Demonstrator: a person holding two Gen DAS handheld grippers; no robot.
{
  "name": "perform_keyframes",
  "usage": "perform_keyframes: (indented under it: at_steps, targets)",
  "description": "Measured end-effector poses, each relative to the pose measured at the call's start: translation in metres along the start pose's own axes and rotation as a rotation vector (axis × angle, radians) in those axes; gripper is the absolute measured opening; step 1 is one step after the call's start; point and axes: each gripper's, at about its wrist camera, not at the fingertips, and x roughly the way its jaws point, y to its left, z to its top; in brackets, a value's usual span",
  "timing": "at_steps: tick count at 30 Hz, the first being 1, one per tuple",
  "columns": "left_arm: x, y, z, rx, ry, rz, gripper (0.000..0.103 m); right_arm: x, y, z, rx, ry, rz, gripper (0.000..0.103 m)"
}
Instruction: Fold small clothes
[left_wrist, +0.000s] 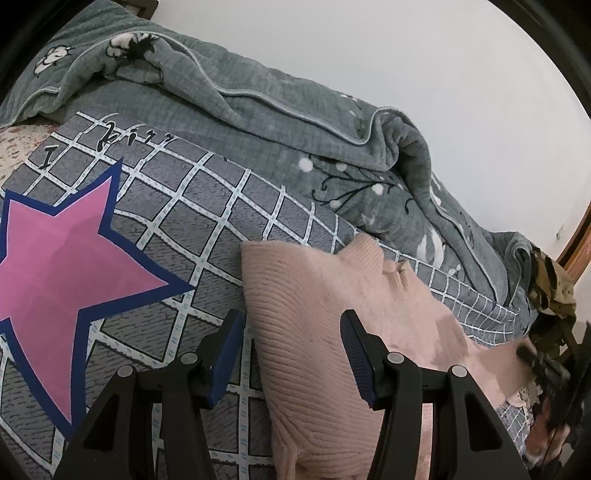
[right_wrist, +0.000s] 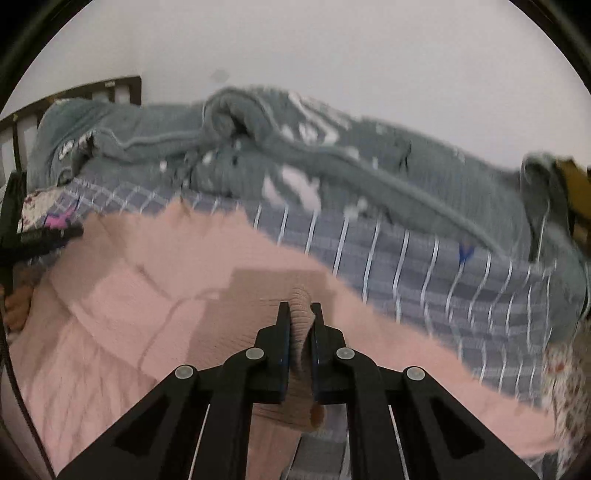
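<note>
Pink ribbed sweater (right_wrist: 122, 317) (soft knit) bunches in the clenched right claw (right_wrist: 300, 308); left claw (left_wrist: 291, 328) gapes.

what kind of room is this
Most likely a bedroom: the pink knit garment lies on a bed with a grid-patterned sheet, a rumpled grey blanket behind it and a dark headboard at one end.

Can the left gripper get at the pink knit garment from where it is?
Probably yes: the left gripper is open with the pink knit garment's edge already between its fingers, nothing blocking.

1 pink knit (left_wrist: 314, 314), 1 blanket (left_wrist: 258, 122), 2 grippers (left_wrist: 291, 354)
</note>
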Motion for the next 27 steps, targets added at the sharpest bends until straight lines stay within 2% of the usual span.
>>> perform_keyframes:
  at_steps: [2, 4, 6, 9, 11, 12, 13, 16, 18, 20, 21, 23, 25, 26, 27]
  targets:
    - [-0.002, -0.001, 0.000, 0.005, -0.009, -0.002, 0.056, 0.008, -0.005, 0.014, 0.009, -0.022, 0.001, 0.008]
    - [-0.001, -0.003, -0.001, 0.014, -0.002, 0.000, 0.056, 0.020, -0.007, 0.016, 0.024, -0.009, -0.005, 0.008]
    - [0.003, -0.004, -0.001, 0.020, 0.017, 0.008, 0.057, 0.043, -0.010, 0.008, 0.042, 0.055, -0.017, 0.008]
    - [0.020, -0.007, -0.001, 0.035, 0.106, 0.048, 0.056, 0.071, -0.009, -0.011, 0.048, 0.173, -0.025, 0.008]
    - [0.025, -0.011, -0.001, 0.061, 0.119, 0.067, 0.054, 0.079, -0.006, -0.019, 0.042, 0.213, -0.021, 0.009]
    - [0.024, -0.014, -0.002, 0.078, 0.102, 0.083, 0.026, 0.079, -0.004, -0.019, 0.035, 0.213, -0.024, 0.009]
    - [0.020, -0.012, -0.002, 0.072, 0.076, 0.083, 0.014, 0.076, -0.002, -0.018, 0.028, 0.204, -0.026, 0.009]
    - [-0.002, 0.007, 0.001, -0.036, -0.049, 0.025, 0.014, 0.059, -0.003, -0.005, 0.046, 0.123, 0.012, 0.009]
    - [0.004, 0.015, 0.001, -0.079, -0.020, 0.047, 0.014, 0.049, -0.001, 0.001, 0.063, 0.079, 0.060, 0.009]
    - [0.006, 0.015, 0.000, -0.076, -0.007, 0.054, 0.014, 0.049, 0.007, 0.002, 0.028, 0.073, 0.044, 0.010]
    - [0.005, 0.013, -0.001, -0.062, -0.014, 0.056, 0.014, 0.054, 0.011, 0.000, 0.001, 0.090, 0.019, 0.010]
    - [0.007, 0.008, -0.003, -0.037, 0.001, 0.079, 0.016, 0.076, 0.013, -0.013, -0.033, 0.178, -0.029, 0.011]
    - [0.012, 0.006, -0.003, -0.023, 0.026, 0.109, 0.021, 0.095, 0.007, -0.026, -0.004, 0.277, -0.032, 0.014]
    - [0.010, 0.005, -0.003, -0.016, 0.027, 0.123, 0.023, 0.092, 0.003, -0.027, 0.019, 0.265, -0.018, 0.020]
    - [0.009, 0.003, -0.004, -0.007, 0.020, 0.138, 0.034, 0.085, -0.002, -0.025, 0.036, 0.257, -0.023, 0.033]
